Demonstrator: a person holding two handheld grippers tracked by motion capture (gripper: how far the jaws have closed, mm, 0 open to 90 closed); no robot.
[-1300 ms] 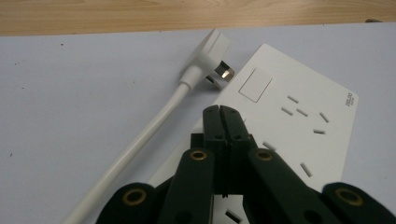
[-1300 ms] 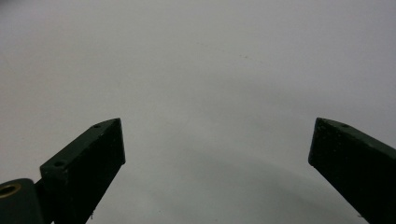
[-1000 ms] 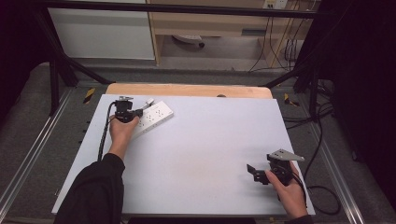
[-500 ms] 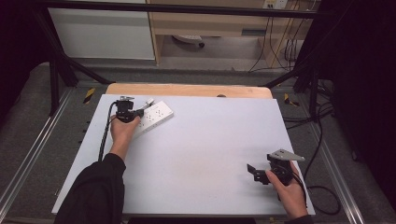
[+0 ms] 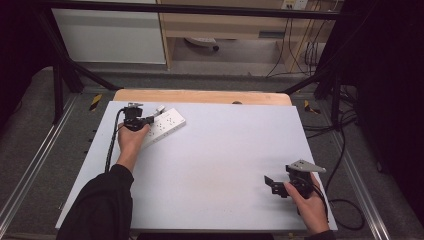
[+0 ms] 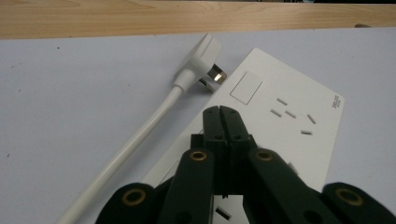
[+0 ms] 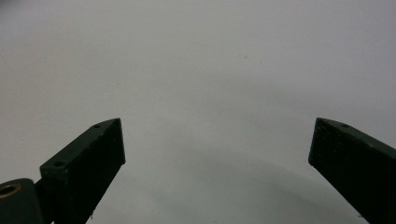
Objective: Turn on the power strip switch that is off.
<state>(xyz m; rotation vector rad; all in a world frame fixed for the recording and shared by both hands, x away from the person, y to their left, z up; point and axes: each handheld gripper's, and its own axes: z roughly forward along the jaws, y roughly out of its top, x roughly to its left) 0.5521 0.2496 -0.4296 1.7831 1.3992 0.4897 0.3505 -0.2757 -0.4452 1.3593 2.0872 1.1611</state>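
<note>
1. Nearest the person, the right gripper (image 5: 272, 185) idles low over the bare near right part of the white table (image 5: 225, 165), jaws spread wide with nothing between them.
2. Farther off, at the far left, the left gripper (image 6: 219, 110) has its jaws pressed together and empty, tips resting over the white power strip (image 6: 280, 126).
3. Just beyond, the white plug (image 6: 201, 59) lies unplugged on the table, prongs against the strip's far end, cord (image 6: 135, 140) trailing back.
4. Likely step: steadying the strip before plugging in. Next, a gripper must take the plug and line its prongs up with a socket.
</note>
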